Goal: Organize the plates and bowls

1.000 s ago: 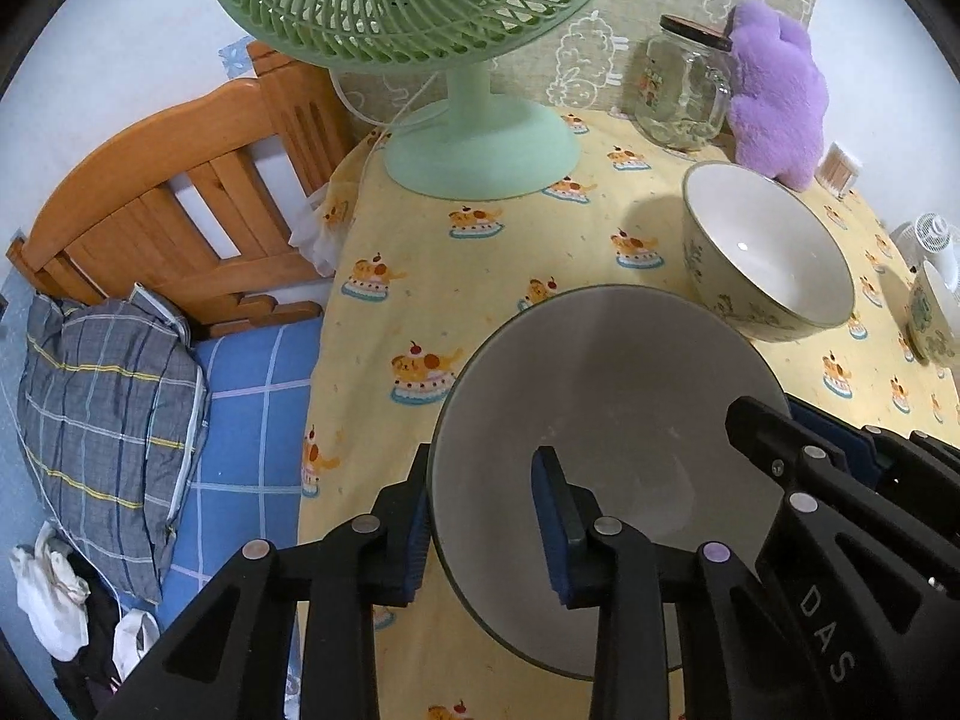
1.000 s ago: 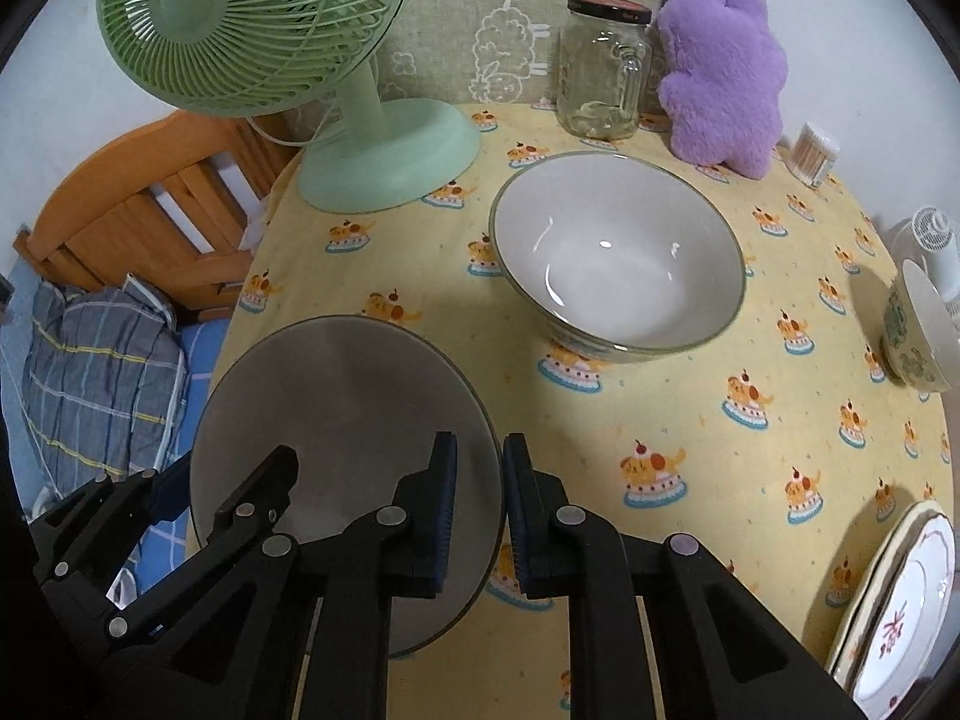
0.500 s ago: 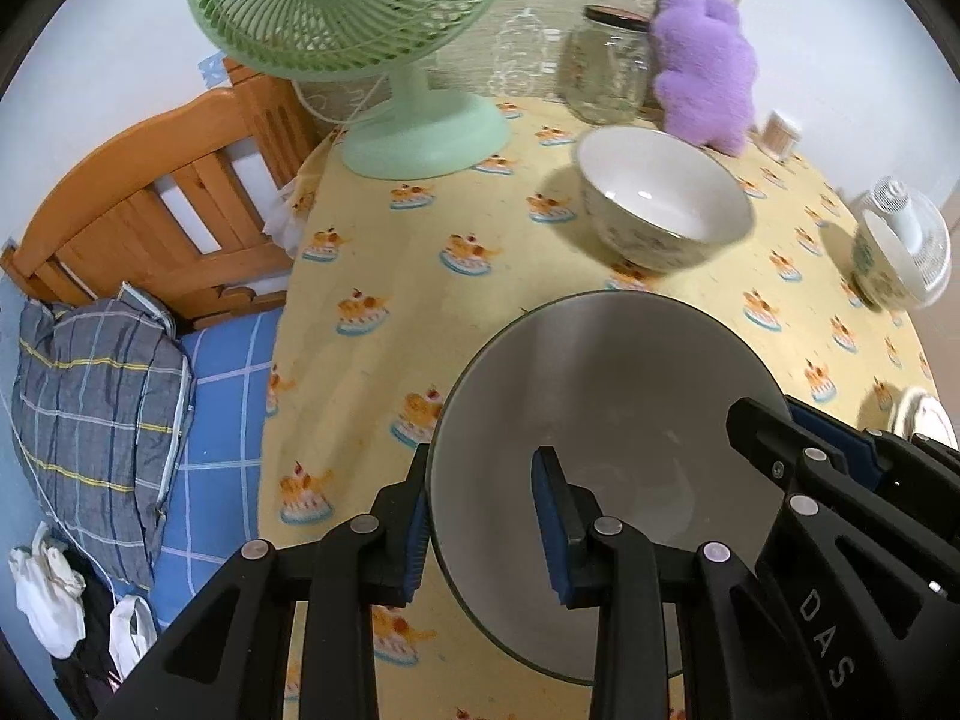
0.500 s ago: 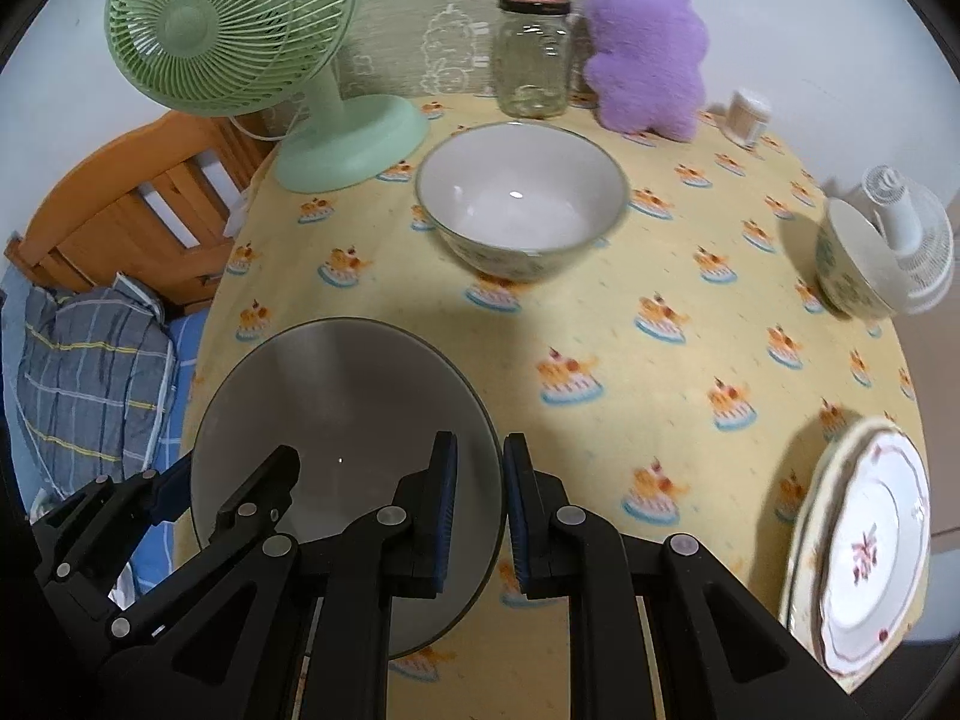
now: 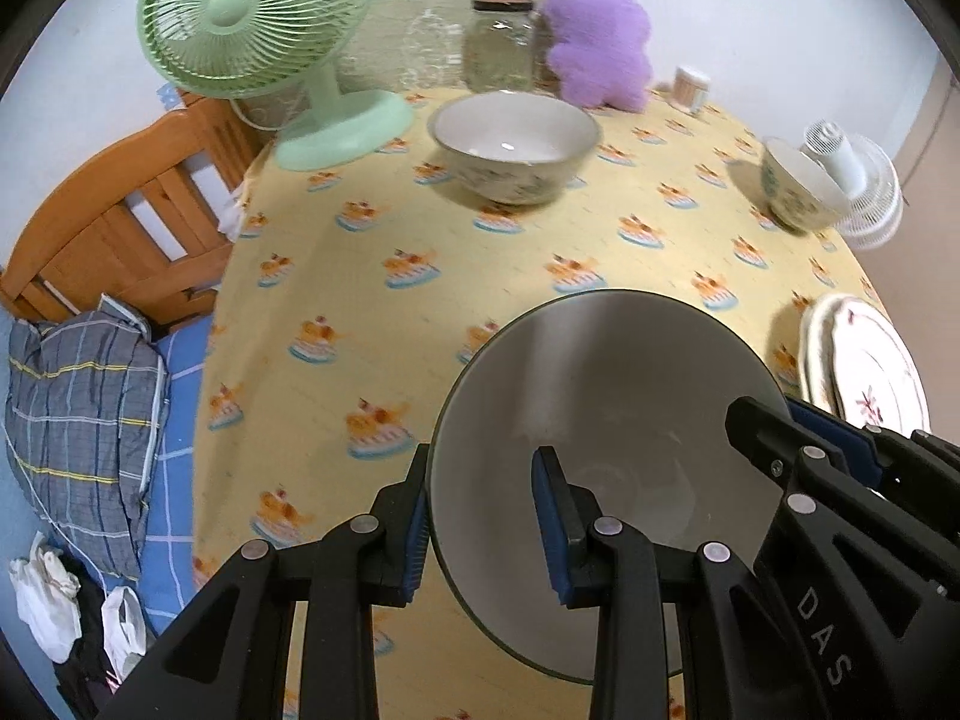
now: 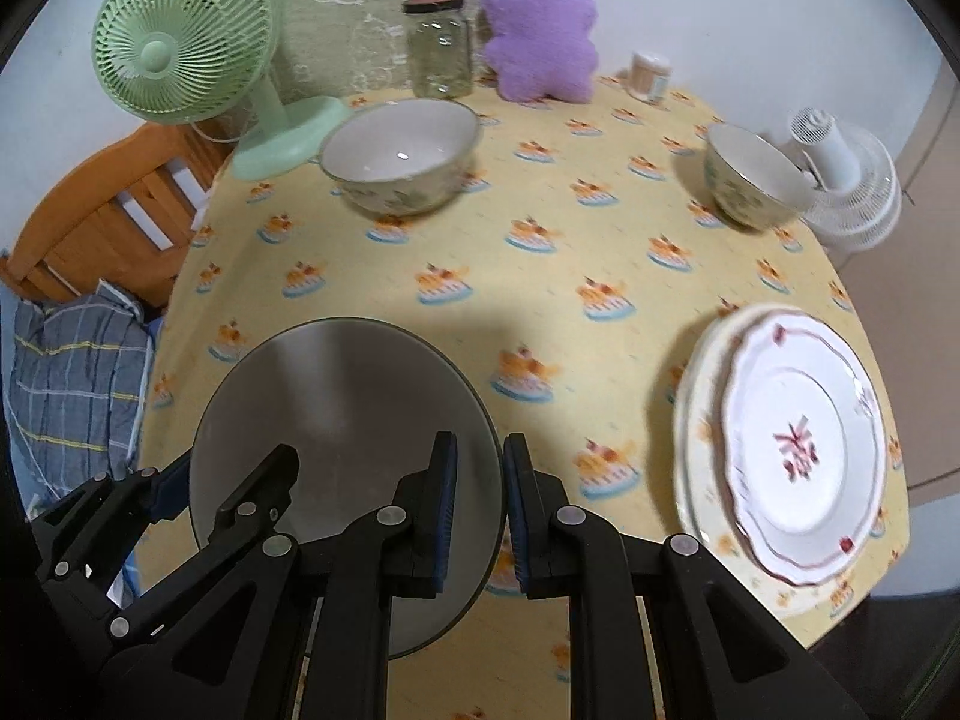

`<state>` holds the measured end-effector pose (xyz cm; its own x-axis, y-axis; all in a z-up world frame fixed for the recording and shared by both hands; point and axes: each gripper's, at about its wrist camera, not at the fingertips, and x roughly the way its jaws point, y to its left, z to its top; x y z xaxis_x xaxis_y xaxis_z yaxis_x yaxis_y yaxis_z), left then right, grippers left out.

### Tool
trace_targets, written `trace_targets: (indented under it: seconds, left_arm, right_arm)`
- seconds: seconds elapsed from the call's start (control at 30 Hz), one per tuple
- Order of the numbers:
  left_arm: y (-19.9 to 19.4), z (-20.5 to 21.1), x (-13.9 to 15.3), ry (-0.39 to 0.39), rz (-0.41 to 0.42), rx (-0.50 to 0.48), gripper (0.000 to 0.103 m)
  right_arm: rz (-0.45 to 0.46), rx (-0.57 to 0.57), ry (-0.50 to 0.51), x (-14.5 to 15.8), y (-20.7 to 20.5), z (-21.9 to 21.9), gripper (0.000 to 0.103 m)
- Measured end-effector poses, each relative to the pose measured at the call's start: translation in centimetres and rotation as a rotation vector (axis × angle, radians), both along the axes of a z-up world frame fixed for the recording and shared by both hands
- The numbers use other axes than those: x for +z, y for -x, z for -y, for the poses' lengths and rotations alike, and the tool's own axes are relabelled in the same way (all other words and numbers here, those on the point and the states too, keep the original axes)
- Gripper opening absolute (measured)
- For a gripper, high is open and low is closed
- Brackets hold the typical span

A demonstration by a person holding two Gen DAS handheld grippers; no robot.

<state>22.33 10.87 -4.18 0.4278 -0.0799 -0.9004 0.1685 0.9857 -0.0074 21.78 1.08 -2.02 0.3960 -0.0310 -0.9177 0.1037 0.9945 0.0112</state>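
Observation:
Both grippers hold one grey bowl (image 5: 606, 408) above the yellow tablecloth (image 5: 456, 276). My left gripper (image 5: 483, 519) is shut on its left rim; my right gripper (image 6: 478, 516) is shut on its right rim, where the bowl (image 6: 336, 402) shows again. A large floral bowl (image 5: 516, 147) stands at the back, also in the right wrist view (image 6: 399, 156). A smaller floral bowl (image 6: 753, 177) sits at the right. Two stacked plates (image 6: 792, 444) lie at the front right.
A green fan (image 6: 192, 54), a glass jar (image 6: 438, 48), a purple plush toy (image 6: 540, 30) and a small cup (image 6: 651, 75) line the back edge. A white fan (image 6: 846, 180) stands beyond the right edge. A wooden bed frame (image 5: 114, 216) and bedding are left of the table.
Both grippers have risen and pulled back from the table's back edge with the grey bowl. The small bowl, the white fan and the stacked plates have come into view.

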Motion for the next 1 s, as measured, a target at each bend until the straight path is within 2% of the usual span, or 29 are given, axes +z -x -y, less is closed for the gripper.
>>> trace_targets:
  seconds: [0.3, 0.67, 0.8, 1.0]
  left_arm:
    - [1.3, 3.5, -1.1, -0.005, -0.038, -0.027, 0.03]
    - [1.2, 6.9, -2.0, -0.002, -0.091, -0.018, 0.03]
    - [1.1, 7.3, -2.0, -0.029, -0.086, -0.007, 0.031]
    - [1.2, 7.4, -2.1, -0.027, -0.096, 0.014, 0.035]
  right_arm:
    - [-0.035, -0.031, -0.01, -1.1, 2.0, 3.8, 0.019]
    - [-0.089, -0.027, -0.002, -2.4, 1.1, 7.1, 0.019]
    - [-0.096, -0.005, -0.014, -2.7, 1.0, 7.8, 0.019]
    - [-0.099, 0.024, -0.022, -2.7, 0.9, 7.7, 0.022]
